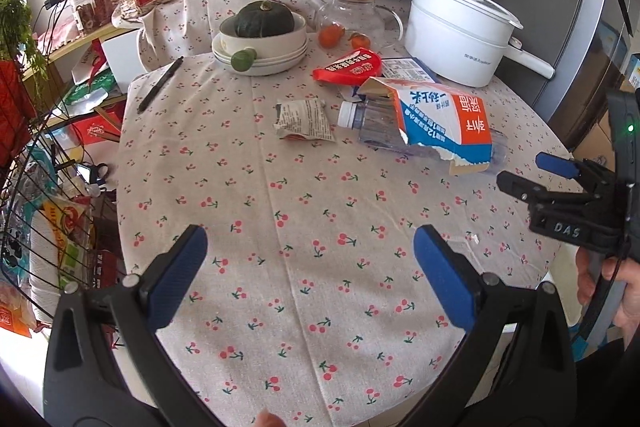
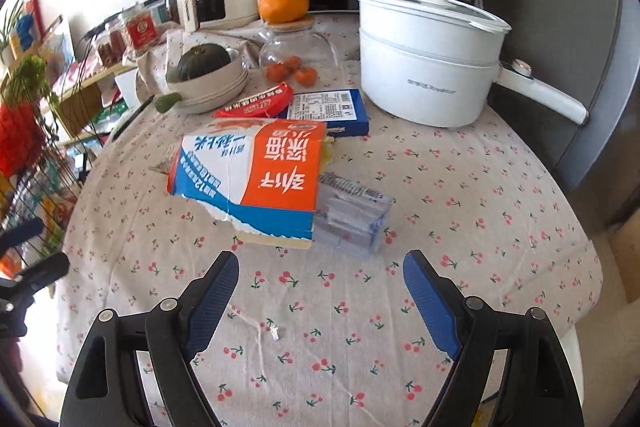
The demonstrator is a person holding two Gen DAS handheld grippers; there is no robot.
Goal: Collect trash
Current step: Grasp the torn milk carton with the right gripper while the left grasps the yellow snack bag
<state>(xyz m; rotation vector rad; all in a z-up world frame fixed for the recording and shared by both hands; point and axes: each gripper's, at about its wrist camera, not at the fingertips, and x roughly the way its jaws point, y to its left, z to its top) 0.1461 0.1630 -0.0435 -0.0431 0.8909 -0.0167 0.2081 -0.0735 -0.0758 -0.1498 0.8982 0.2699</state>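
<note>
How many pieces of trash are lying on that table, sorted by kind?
Torn carton: 1
Plastic bottle: 1
Red wrapper: 1
Crumpled packet: 1
Blue box: 1
Total: 5

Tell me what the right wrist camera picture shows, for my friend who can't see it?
The open right gripper hovers over a table with a cherry-print cloth, empty, just short of a torn orange, white and blue carton lying on a clear plastic bottle. Behind sit a red wrapper, a blue box and a white pot.
</note>
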